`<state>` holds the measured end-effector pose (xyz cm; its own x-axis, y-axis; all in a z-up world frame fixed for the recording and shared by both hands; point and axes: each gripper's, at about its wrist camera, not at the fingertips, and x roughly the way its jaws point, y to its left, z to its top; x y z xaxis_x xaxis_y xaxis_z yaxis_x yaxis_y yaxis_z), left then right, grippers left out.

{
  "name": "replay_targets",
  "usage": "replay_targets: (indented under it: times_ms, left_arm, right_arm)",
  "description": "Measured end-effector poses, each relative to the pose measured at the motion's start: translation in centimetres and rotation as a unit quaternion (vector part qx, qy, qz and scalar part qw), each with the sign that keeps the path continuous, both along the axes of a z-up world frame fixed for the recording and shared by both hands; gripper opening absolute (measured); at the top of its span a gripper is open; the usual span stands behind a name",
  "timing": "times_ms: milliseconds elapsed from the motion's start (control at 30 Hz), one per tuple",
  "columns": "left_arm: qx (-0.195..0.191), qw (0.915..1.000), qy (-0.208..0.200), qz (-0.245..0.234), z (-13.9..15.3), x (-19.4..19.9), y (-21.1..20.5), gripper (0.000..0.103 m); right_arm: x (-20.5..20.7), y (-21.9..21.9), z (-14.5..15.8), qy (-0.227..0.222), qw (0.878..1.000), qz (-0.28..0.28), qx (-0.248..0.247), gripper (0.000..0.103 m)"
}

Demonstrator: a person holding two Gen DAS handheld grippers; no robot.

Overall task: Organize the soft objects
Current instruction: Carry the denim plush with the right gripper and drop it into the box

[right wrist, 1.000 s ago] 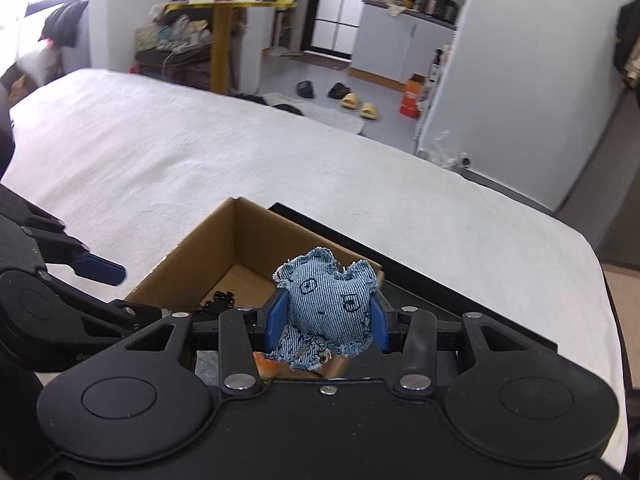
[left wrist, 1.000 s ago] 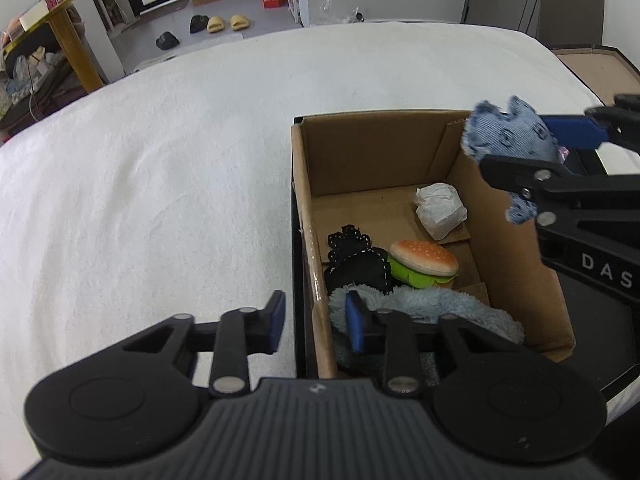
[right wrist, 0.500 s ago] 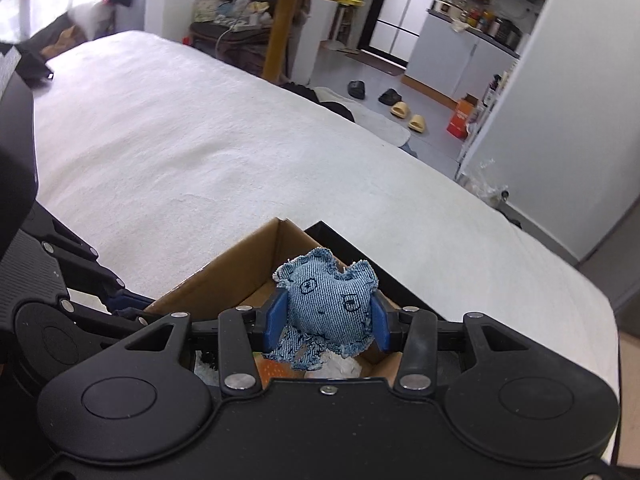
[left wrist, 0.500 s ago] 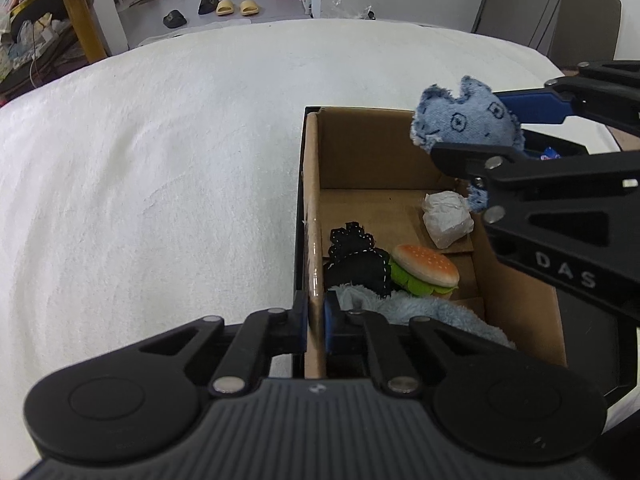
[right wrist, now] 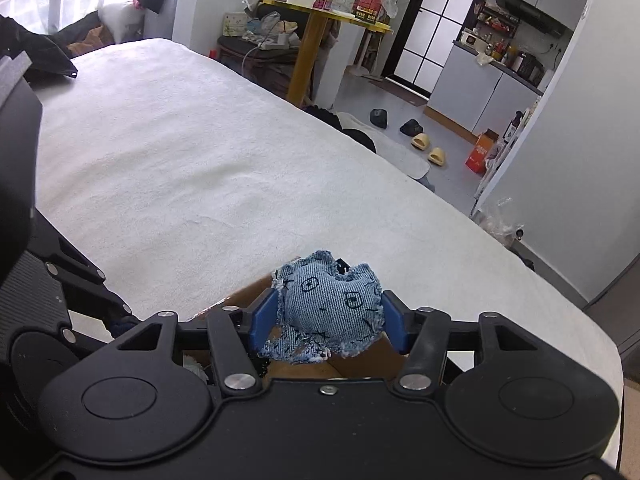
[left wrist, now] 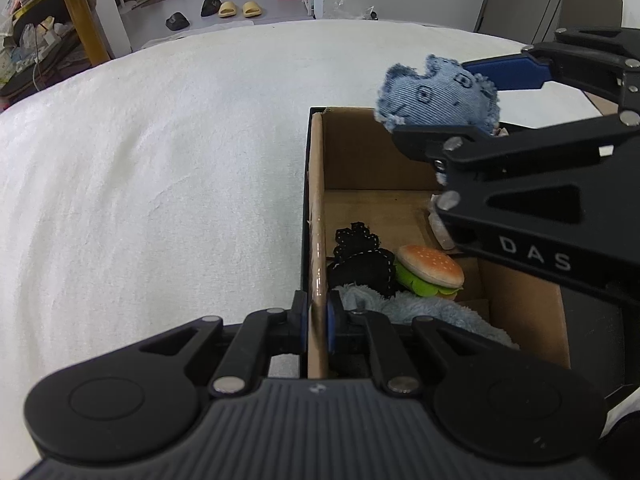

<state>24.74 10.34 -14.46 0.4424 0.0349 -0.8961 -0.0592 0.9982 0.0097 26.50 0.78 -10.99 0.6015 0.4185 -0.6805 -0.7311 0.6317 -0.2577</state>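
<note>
Left wrist view: the left gripper [left wrist: 318, 318] pinches the near left wall of the cardboard box [left wrist: 316, 216] on the white bed cover [left wrist: 160, 160]. Above the box's far right corner, the right gripper [right wrist: 326, 316] is opening its jaws, the denim toy [right wrist: 330, 308] between its blue pads and touching them. A burger toy [left wrist: 430, 270] lies inside the box.

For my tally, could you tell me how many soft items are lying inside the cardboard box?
4 visible: black toy, burger, fluffy blue piece, white item partly hidden by the right gripper; more may be hidden.
</note>
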Motion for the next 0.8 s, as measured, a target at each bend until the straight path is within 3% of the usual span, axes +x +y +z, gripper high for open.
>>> replay_targets:
  times_ms: [267,400,567,633,700,800]
  left_arm:
    - [0.01,0.9998,-0.002,0.016,0.6,0.3,-0.5,0.012]
    - [0.016,0.9997,-0.001,0.02,0.6,0.2,-0.6,0.013]
    - [0.034,0.9992,-0.003,0.021,0.9,0.2,-1.3,0.019]
    - [0.043,0.9989,-0.004,0.02,1.1,0.1,-1.6,0.024]
    - [0.053,0.9984,-0.007,0.017,1.2,0.0,-2.0,0.037]
    - [0.066,0.9976,-0.011,0.014,1.6,-0.2,-2.4,0.048]
  right_arm:
    - [-0.2,-0.7,0.0,0.01,1.0,-0.003,-0.009,0.061]
    - [-0.6,-0.7,0.5,0.002,1.0,0.001,-0.007,0.076]
    - [-0.5,-1.9,0.6,0.002,1.0,-0.014,-0.005,0.078]
    - [-0.7,-2.5,0.7,-0.002,1.0,-0.02,-0.004,0.083]
    - [-1.0,-3.1,0.9,-0.006,1.0,-0.023,0.0,0.085]
    - [-1.5,-4.1,1.1,-0.011,0.999,-0.033,0.003,0.089]
